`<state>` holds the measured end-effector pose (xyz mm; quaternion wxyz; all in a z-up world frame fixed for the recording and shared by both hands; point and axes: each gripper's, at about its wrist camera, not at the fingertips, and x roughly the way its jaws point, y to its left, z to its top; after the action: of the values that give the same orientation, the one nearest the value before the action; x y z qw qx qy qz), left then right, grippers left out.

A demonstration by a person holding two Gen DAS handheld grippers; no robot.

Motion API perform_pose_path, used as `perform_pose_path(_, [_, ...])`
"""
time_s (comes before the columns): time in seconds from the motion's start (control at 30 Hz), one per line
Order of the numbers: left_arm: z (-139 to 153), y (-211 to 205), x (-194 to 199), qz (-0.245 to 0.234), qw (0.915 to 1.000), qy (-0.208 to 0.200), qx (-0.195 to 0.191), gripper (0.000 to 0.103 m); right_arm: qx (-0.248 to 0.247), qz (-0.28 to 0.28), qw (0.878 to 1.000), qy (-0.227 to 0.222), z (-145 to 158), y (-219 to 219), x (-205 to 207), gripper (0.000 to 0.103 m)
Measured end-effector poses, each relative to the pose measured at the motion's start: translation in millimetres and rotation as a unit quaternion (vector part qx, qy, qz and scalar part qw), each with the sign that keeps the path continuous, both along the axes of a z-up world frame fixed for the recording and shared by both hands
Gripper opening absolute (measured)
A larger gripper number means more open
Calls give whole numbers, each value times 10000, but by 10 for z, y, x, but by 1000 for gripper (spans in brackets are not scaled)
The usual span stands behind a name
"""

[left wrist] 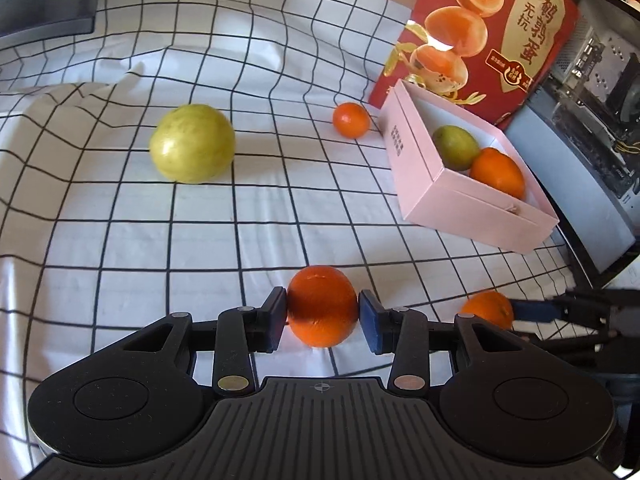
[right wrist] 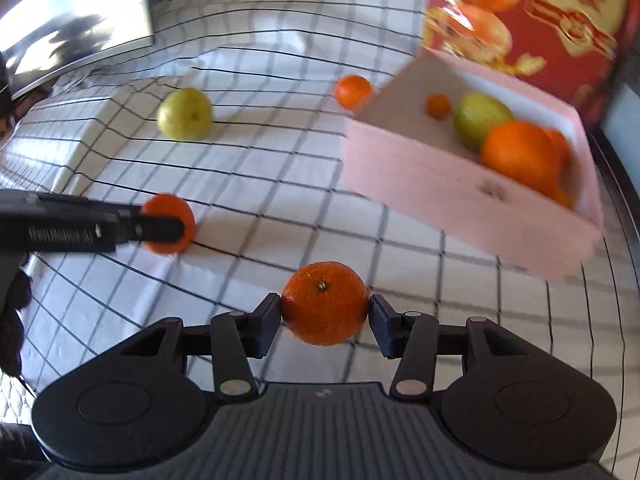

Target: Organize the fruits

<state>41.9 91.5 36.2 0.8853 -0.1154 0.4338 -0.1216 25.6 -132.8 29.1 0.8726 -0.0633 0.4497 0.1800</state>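
My left gripper [left wrist: 322, 316] is shut on an orange [left wrist: 322, 306] just above the checked cloth; it shows from the side in the right wrist view [right wrist: 170, 224]. My right gripper [right wrist: 325, 314] is shut on another orange [right wrist: 325, 303], seen in the left wrist view [left wrist: 489, 309]. A pink box [left wrist: 472, 208] at the right holds a green fruit [left wrist: 456, 147] and an orange [left wrist: 498, 172]; the right wrist view shows the box [right wrist: 460, 204] with a small mandarin [right wrist: 438, 105] too. A yellow-green fruit [left wrist: 192, 143] and a small mandarin [left wrist: 351, 120] lie loose on the cloth.
A red printed carton [left wrist: 480, 28] stands behind the box. A dark monitor [right wrist: 76, 16] is at the far left. Computer hardware [left wrist: 592, 92] sits at the right beyond the table edge. The cloth [left wrist: 120, 240] is wrinkled at the left.
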Motion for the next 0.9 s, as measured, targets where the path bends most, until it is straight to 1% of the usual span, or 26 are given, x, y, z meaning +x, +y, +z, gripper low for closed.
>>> perform_pose_path(0.07, [-24, 2, 30, 0, 10000, 92, -2, 45, 77, -104, 9999, -32, -17, -71, -53, 51])
perform_pose_path(0.13, [-92, -4, 67, -25, 9995, 314, -4, 44, 56, -193, 9998, -71, -32, -104, -89, 55])
perform_pose_path(0.2, [-99, 7, 67, -45, 9995, 297, -38, 44, 79, -269, 9996, -66, -48, -125, -111, 57])
perform_pose_path(0.33, [-102, 24, 85, -42, 9995, 313, -95, 44, 205, -397, 9990, 95, -125, -157, -110, 63])
perform_pose_path(0.37, [-103, 24, 84, -43, 9995, 304, -100, 44, 238, -439, 9987, 129, -150, -169, -120, 67])
perform_pose_path(0.4, [-104, 26, 78, -38, 9995, 291, -110, 44, 285, -467, 9985, 72, -155, -165, -152, 72])
perform_pose_path(0.47, [-107, 33, 62, -21, 9996, 265, -136, 44, 345, -539, 9979, 37, -170, -169, -180, 75])
perform_pose_path(0.53, [-111, 28, 42, 0, 9996, 233, -147, 44, 442, -570, 9974, 14, -185, -176, -200, 82])
perform_pose_path(0.6, [-111, 25, 43, 27, 9996, 238, -179, 43, 609, -593, 9964, 24, -210, -176, -218, 96])
perform_pose_path(0.67, [-114, 36, 65, 66, 9992, 274, -278, 45, 853, -593, 9945, 96, -226, -198, -204, 103])
perform_pose_path(0.77, [-118, 42, 93, 74, 9989, 295, -356, 46, 1005, -738, 9921, 146, -214, -229, -182, 103])
perform_pose_path(0.83, [-113, -13, 81, 62, 9994, 251, -211, 46, 1037, -765, 9915, 163, -215, -229, -177, 103])
perform_pose_path(0.9, [-110, -81, 60, 61, 9998, 185, -18, 46, 929, -663, 9934, 118, -223, -200, -191, 103])
